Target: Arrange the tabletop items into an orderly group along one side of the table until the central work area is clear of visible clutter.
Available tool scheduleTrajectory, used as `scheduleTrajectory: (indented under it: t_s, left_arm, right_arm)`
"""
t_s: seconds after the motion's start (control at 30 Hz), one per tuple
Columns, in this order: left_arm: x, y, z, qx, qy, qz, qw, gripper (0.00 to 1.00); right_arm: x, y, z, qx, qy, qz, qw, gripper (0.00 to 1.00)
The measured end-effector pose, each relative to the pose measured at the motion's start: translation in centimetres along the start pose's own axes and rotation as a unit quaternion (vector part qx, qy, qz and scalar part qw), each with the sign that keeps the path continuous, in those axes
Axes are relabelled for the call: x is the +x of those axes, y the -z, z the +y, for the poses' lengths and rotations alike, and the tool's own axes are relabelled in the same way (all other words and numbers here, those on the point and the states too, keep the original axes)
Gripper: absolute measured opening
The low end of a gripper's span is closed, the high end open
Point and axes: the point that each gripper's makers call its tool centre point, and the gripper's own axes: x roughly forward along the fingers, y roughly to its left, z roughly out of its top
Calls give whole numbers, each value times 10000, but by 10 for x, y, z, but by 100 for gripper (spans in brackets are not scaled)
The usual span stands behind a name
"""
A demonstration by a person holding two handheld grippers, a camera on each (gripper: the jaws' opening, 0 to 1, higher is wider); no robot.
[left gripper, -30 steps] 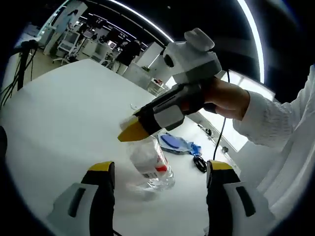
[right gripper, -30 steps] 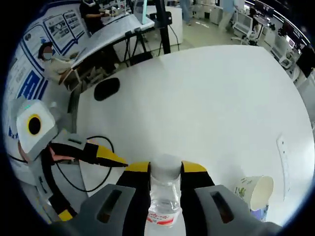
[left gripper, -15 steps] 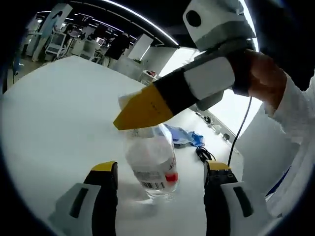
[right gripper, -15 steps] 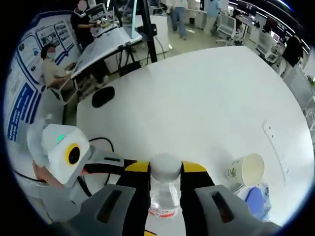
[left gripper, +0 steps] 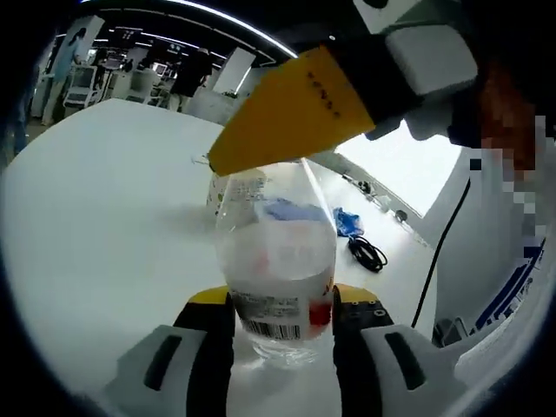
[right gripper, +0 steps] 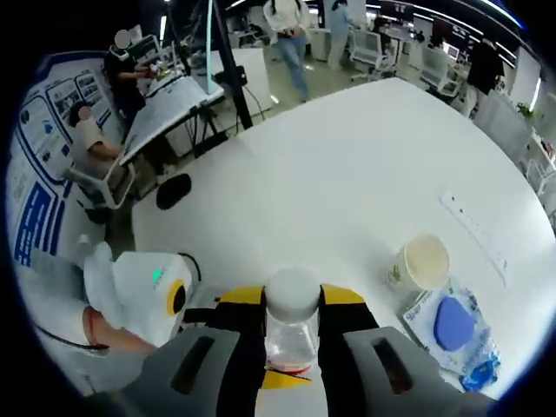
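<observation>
Bare white table (right gripper: 347, 174) lies wide open ahead; only a paper cup (right gripper: 419, 263) and blue packet (right gripper: 453, 328) crowd its right edge.

Clear, white-capped plastic bottle (left gripper: 276, 282) upright, between both tongs, above white table (right gripper: 347, 182).

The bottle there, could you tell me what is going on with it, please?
A person holds a tool in each hand, and both are on the same clear bottle above the white table. The right tool is shut on its neck, just under the white cap. The left tool has its jaws against the lower body at the label. A paper cup and a blue packet sit on the table nearby.
</observation>
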Motion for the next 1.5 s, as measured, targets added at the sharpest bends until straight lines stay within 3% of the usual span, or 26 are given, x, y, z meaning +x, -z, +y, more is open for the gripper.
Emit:
scheduleTrajectory:
  t_s: [0.33, 0.6, 1.0, 1.27, 1.5]
  left_arm:
    - [5, 0, -12, 578, 333, 89, 9977, 40]
    - [-3, -3, -14, 1079, 470, 309, 9926, 39]
    - [-17, -49, 2, 1916, 663, 491, 9780, 39]
    - [-16, -79, 17, 2293, 742, 487, 9693, 40]
    - [-12, -93, 28, 2428, 912, 476, 9646, 40]
  right_arm:
    - [-20, 13, -13, 578, 129, -307, 9978, 19]
    - [-31, 11, -10, 986, 201, -843, 9913, 19]
    - [-52, -30, -15, 1274, 310, -1771, 9754, 19]
    - [-56, -60, -22, 1274, 451, -2173, 9667, 20]
    - [-55, -76, -27, 1204, 593, -2374, 9621, 20]
